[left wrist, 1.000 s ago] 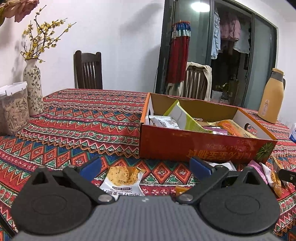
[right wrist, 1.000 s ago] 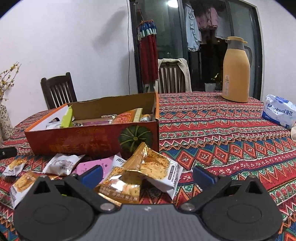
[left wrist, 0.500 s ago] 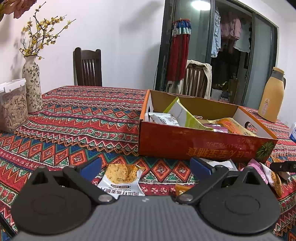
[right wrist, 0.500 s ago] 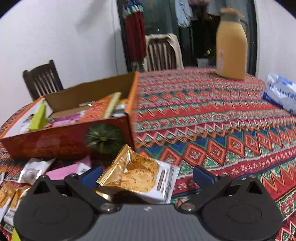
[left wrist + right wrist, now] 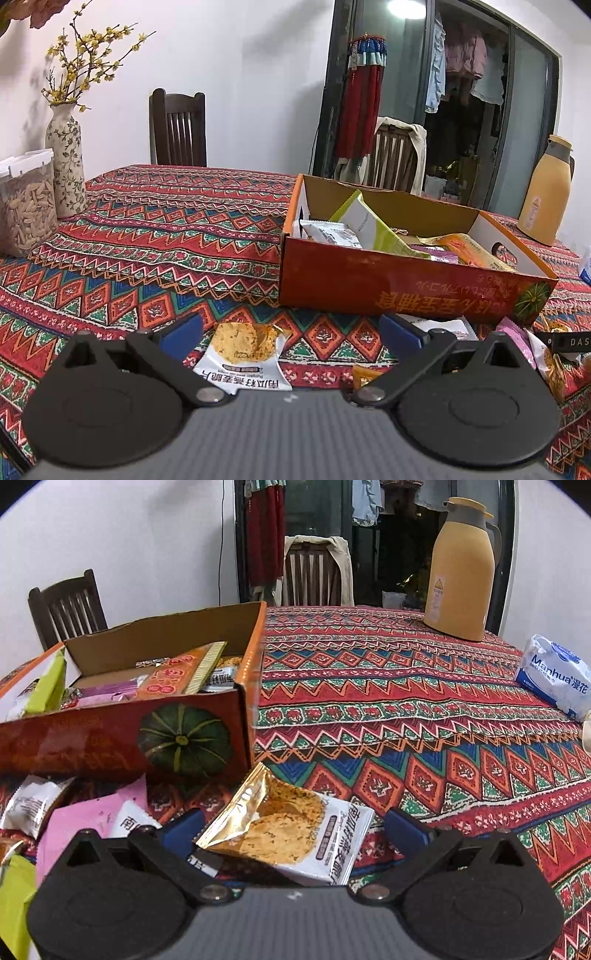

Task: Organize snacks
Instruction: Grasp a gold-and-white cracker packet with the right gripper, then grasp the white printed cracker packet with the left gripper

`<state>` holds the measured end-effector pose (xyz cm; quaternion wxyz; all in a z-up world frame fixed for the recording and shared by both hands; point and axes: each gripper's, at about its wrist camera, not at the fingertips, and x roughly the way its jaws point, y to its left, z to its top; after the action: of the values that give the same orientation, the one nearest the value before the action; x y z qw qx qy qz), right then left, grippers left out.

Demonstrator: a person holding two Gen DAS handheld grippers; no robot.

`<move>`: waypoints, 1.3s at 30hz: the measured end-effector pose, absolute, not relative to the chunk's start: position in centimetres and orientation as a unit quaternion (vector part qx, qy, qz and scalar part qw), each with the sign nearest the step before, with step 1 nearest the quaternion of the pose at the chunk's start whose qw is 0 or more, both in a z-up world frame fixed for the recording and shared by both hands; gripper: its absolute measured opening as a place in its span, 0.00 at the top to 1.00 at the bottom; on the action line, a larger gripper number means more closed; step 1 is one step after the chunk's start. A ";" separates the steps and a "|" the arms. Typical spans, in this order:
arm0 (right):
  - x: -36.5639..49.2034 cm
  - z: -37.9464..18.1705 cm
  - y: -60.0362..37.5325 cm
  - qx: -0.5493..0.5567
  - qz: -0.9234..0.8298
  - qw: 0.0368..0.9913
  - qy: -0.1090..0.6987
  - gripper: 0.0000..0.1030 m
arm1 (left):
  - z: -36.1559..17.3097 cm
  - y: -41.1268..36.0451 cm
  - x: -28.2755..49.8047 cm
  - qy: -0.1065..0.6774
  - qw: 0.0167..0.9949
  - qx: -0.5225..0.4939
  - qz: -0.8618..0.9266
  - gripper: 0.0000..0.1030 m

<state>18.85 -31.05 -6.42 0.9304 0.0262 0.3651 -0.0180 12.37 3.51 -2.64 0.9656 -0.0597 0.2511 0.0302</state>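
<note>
my left claw (image 5: 290, 330) hangs low over the bench (image 5: 155, 236), fingers spread wide with nothing between them but a cracker pack (image 5: 243, 356) lying flat on the patterned cloth just ahead. that pack is white with a gold end and touches neither blue pad (image 5: 181, 331). the box (image 5: 388, 291) sits a little farther and to the right, open on top, with a green pack (image 5: 373, 229) leaning inside, a white pack (image 5: 330, 234) at its left end and an orange one (image 5: 469, 251) toward the right. more loose packs lie on the cloth near the box's right front corner, partly hidden behind my right finger.

my right claw (image 5: 295, 829) is also spread wide. a second cracker pack (image 5: 286, 834) sits between its fingers, gold end tilted up to the left, white end to the right; it seems to rest close against the left pad (image 5: 184, 829), but i cannot tell whether it touches, and it is clear of the right one. the box (image 5: 122, 738) is far left of this claw, its pumpkin picture (image 5: 184, 740) facing me, with orange and purple packs showing over its rim. a pink pack (image 5: 79, 821) and a white wrapper (image 5: 27, 805) lie on the cloth to the near left, in front of the box.

far right on the bench stand a jug (image 5: 460, 568) and, nearer, a tissue pack (image 5: 556, 675). at the far left, seen from the left claw, are a vase (image 5: 66, 158) and a jar (image 5: 26, 206) side by side
</note>
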 end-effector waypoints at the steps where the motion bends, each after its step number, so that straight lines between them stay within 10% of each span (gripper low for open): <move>1: 18.8 -6.4 -31.1 0.027 -0.017 0.931 0.365 0.00 | -2.6 3.5 12.3 0.251 0.966 -0.060 0.031 0.00; 17: 16.3 -5.8 -30.9 0.025 -0.023 0.954 0.299 0.57 | -2.8 3.6 12.2 0.251 0.965 -0.063 0.033 0.00; 39: 10.6 -3.8 -28.2 -0.001 0.008 0.979 0.202 0.57 | -1.8 3.7 12.1 0.259 0.964 -0.052 0.037 0.00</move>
<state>10.61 -28.24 -3.84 0.9794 -0.0009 0.2018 0.0080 12.10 3.74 -1.78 0.9638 -0.0525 0.2587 0.0370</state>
